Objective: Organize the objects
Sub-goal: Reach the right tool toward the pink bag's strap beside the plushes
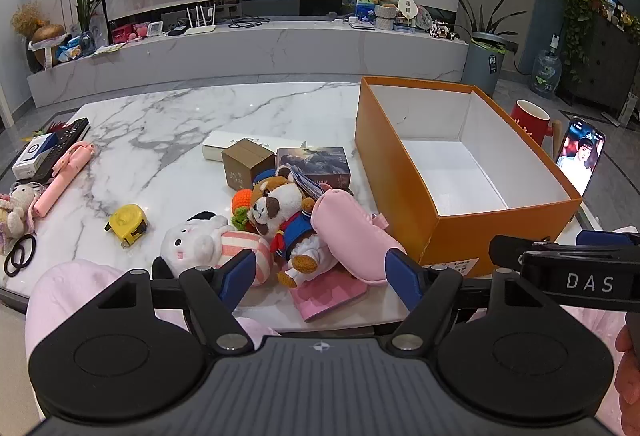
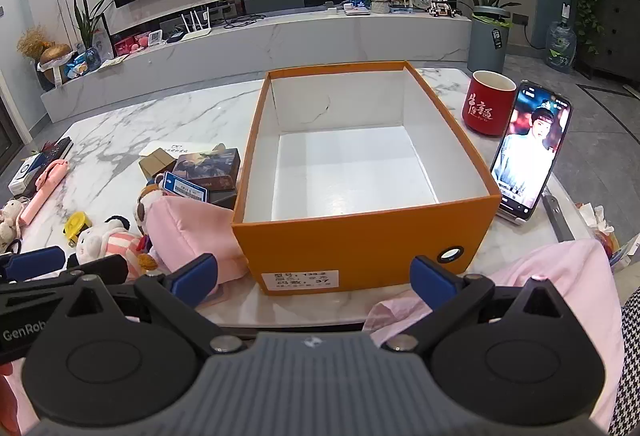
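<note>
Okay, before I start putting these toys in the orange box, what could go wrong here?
1. The phone stands propped right beside the orange box; nudging the box could topple it.
2. The red mug sits close behind that corner and may get bumped too.
3. The plush toys lie piled against the pink pouch, so the open left claw might drag neighbours along or pinch two at once.
</note>
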Demonstrator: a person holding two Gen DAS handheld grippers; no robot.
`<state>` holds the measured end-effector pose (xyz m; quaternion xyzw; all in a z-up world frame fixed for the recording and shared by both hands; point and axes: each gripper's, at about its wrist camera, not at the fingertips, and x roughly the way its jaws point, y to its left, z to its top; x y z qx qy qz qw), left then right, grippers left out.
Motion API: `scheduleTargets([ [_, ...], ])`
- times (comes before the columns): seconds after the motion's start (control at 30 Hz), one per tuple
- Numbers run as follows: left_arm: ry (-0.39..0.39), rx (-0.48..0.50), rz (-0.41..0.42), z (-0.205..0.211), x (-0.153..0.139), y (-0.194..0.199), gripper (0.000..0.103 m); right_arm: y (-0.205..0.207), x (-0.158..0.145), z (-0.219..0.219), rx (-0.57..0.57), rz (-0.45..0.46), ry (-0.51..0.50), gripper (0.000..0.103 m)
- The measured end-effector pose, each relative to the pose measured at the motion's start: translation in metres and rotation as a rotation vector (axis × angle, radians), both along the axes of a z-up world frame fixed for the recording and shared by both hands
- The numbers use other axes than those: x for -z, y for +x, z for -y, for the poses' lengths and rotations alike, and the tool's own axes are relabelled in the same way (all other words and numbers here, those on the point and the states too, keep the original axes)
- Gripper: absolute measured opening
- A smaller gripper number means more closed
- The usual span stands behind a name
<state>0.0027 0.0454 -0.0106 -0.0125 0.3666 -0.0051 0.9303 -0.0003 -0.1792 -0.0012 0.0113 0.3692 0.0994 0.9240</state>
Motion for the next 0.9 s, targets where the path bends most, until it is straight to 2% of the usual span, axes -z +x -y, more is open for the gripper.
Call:
scheduleTargets([
  [0.5,-0.020,0.009,-0.018,-0.006,0.001,-0.001,0.086,-0.002,0.001,-0.004,-0.020,-0.004,-0.005,0.102],
  [0.6,-0.035,0.020,-0.028,-0.010,0.002,0.000,0.077,-0.002,0.002,-0.004,-0.035,0.002,-0.002,0.102],
  [0.7,-0.063,0.028,-0.044,-0.017,0.004,0.002,0.076,0.000,0.002,-0.007,-0.063,0.000,-0.003,0.101],
  [0.77,-0.064,0.034,-0.053,-0.022,0.005,0.003,0.076,0.001,0.000,-0.012,-0.098,0.001,-0.011,0.089],
  [0.9,-0.112,0.046,-0.070,-0.034,0.005,0.010,0.066,0.007,-0.001,-0.024,-0.167,-0.015,-0.019,0.074],
])
